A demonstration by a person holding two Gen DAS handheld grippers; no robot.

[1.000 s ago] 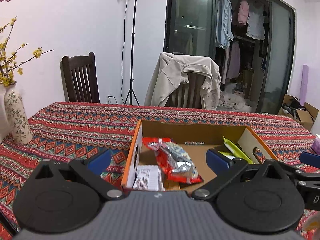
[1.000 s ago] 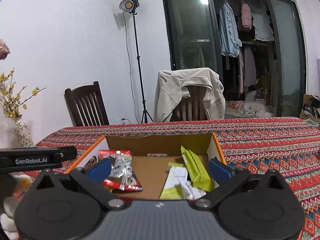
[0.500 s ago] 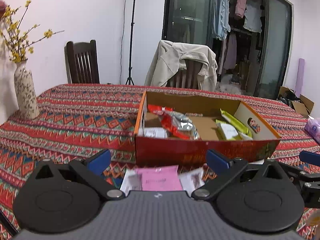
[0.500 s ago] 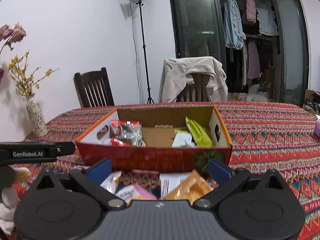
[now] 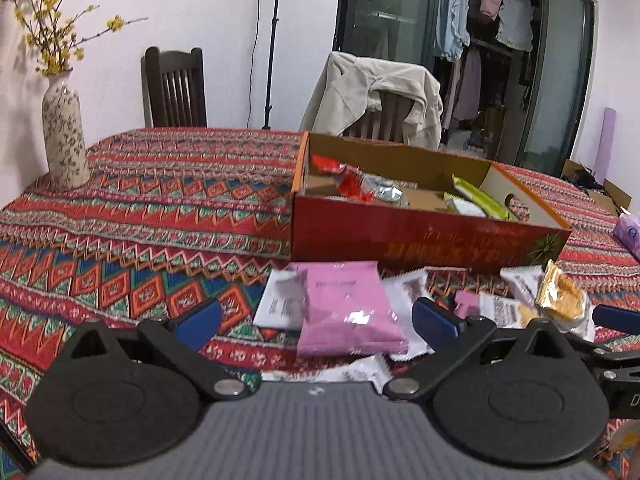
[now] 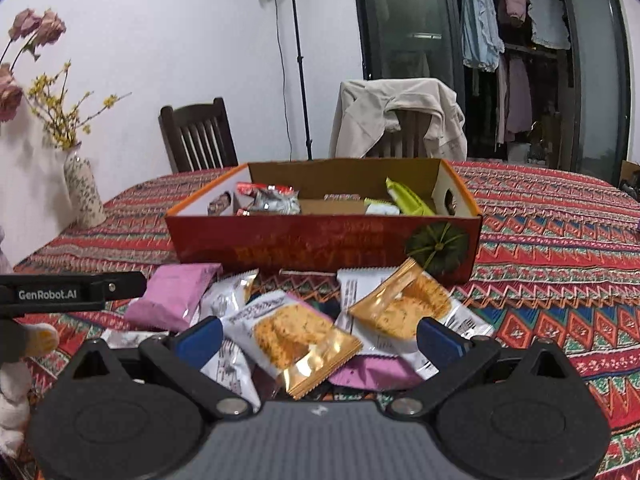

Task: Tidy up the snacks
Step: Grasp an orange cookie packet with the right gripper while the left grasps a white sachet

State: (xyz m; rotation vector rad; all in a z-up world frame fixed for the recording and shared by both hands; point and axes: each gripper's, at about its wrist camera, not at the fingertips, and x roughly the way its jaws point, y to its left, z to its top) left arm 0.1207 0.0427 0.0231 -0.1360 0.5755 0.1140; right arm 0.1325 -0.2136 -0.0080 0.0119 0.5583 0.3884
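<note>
A red cardboard box [image 5: 424, 236] [image 6: 320, 240] stands on the patterned tablecloth and holds a red-silver packet [image 5: 360, 186] and green packets [image 5: 480, 200]. Loose snacks lie in front of it: a pink packet [image 5: 346, 308], white packets [image 5: 280, 300] and orange cracker packets [image 6: 296, 332] [image 6: 400, 304]. My left gripper [image 5: 316, 320] is open and empty, low over the pink packet. My right gripper [image 6: 316, 340] is open and empty, low over the cracker packets. The left gripper's arm [image 6: 72, 288] shows at the right view's left edge.
A flowered vase [image 5: 66, 132] [image 6: 84, 188] stands at the table's left. A dark wooden chair [image 5: 176, 88] and a chair draped with a beige jacket [image 5: 376, 100] stand behind the table. A purple packet [image 5: 628, 232] lies at the far right.
Both grippers have pulled back from over the box and dropped low in front of it. The loose snacks on the cloth have come into view between the fingers.
</note>
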